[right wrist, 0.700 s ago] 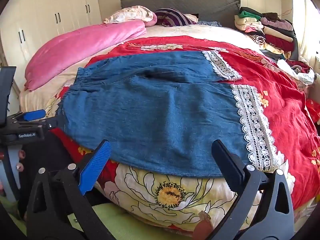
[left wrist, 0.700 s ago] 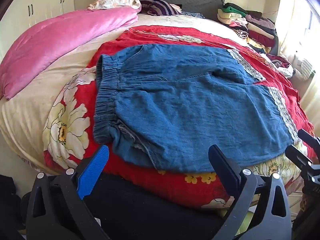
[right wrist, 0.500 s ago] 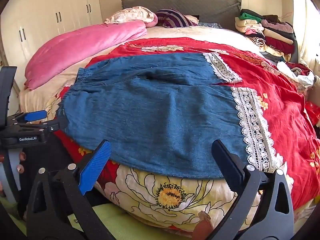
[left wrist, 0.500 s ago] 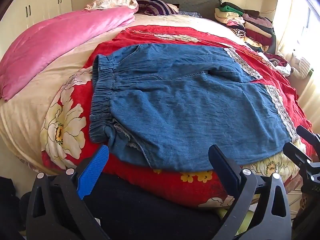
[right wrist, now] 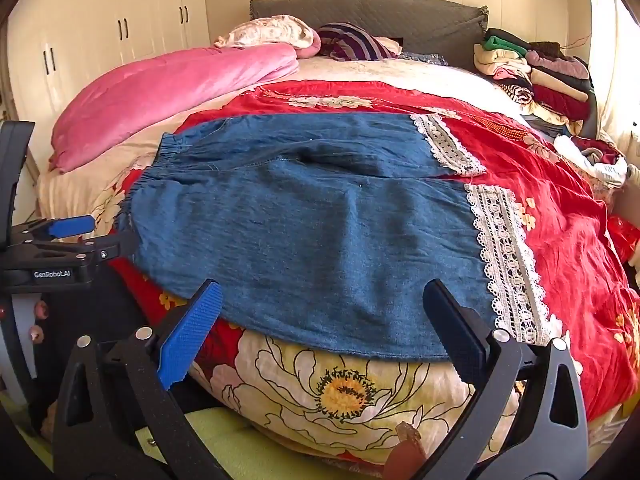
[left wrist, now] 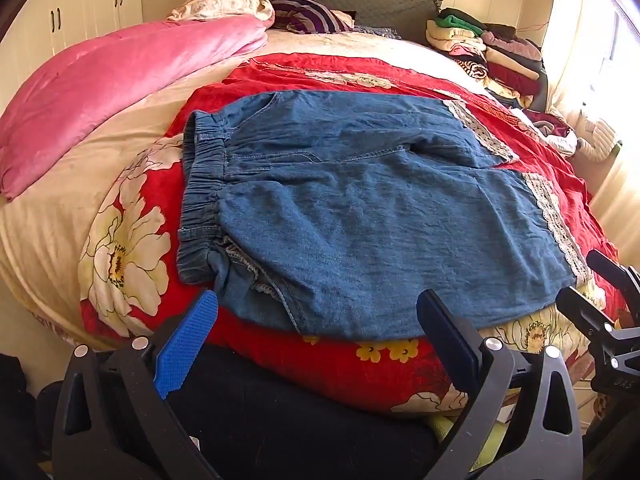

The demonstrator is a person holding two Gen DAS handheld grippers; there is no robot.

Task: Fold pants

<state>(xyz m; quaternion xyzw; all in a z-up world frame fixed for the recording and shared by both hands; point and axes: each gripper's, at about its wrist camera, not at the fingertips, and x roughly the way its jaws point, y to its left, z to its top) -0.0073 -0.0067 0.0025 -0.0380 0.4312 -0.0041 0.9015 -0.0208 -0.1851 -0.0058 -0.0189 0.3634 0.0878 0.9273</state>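
Here, both grippers hang spread and empty: the left gripper (left wrist: 316, 328) near the waistband (left wrist: 202, 196), the right gripper (right wrist: 322, 316) near the lace hem (right wrist: 506, 256). The pants (left wrist: 360, 216) lie flat on the bed (left wrist: 60, 216) just ahead, unfolded; next, probably, pinching the near edge.

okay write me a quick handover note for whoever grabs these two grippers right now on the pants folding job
Left gripper: open, empty, poised off the near bed edge by the elastic waistband.
Right gripper: open, empty, poised near the lace-trimmed hem.
Denim pants: spread flat on the red floral bedspread, both legs side by side, waistband on the left, hems on the right.
Done: pants laid out; no fold visible yet.
Left: grip the near edge at both ends, fold one leg over the other, then fold across.
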